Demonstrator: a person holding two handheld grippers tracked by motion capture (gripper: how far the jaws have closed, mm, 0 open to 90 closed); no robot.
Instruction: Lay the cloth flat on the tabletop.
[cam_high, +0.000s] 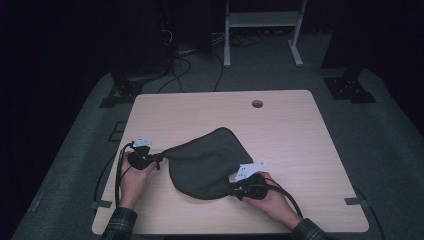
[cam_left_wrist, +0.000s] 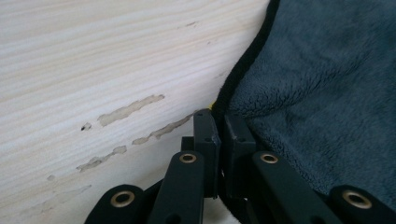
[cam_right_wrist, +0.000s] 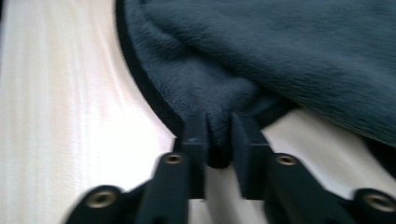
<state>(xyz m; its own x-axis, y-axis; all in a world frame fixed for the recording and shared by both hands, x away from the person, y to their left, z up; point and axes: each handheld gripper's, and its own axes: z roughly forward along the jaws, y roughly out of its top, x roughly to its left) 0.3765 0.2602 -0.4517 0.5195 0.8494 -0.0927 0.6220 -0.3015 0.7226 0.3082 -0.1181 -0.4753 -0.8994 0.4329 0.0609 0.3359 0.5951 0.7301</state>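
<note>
Left gripper (cam_high: 159, 159): jaws pinched tight on the cloth's left corner, near the desk's left edge.
Right gripper (cam_high: 233, 189): jaws clamped on a fold of hem, toward the front edge.
Cloth (cam_high: 207, 162): dark grey fleece, rumpled, on the desk's front half.
Desk (cam_high: 280, 125): pale wood, bare at the back.
Progress: both corners gripped; judging by this, spreading or folding remains undone.

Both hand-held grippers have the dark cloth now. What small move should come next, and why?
Probably lift both corners slightly and draw them apart. The left hand-held gripper and the right hand-held gripper are each shut on an edge of the grey cloth, which lies bunched on the table.
</note>
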